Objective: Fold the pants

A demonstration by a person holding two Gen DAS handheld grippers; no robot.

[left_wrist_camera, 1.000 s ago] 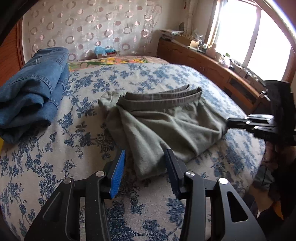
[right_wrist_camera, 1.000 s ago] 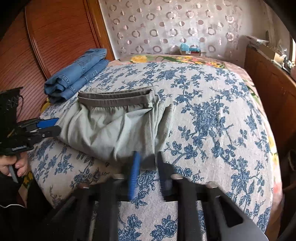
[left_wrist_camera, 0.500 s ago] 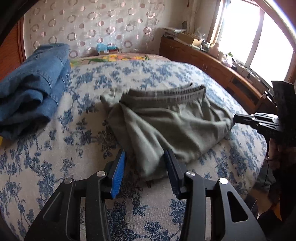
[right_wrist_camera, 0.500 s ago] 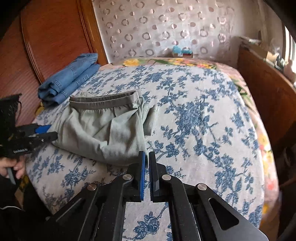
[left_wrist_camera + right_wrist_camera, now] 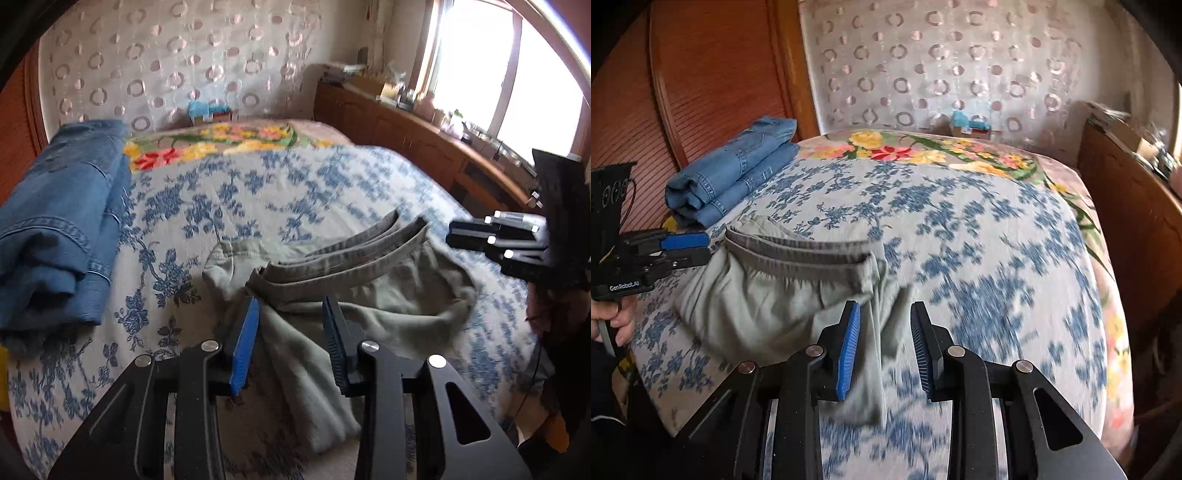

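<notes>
— Where are the pants?

— The grey-green pants (image 5: 768, 306) lie folded on the bed (image 5: 979, 236), near its front edge, well apart from the folded jeans (image 5: 735, 173) by the wooden headboard (image 5: 701, 81).

— Which way do they run?

— The waistband (image 5: 351, 258) faces the jeans' end of the bed; the long axis runs from it back toward both tools.

— And the tools?

— The left tool (image 5: 291, 343) stands part open and has just been closing, cloth between its pads but ungripped. The right tool (image 5: 884, 350) has just been opening, straddling the pants' corner, not pinching.
</notes>
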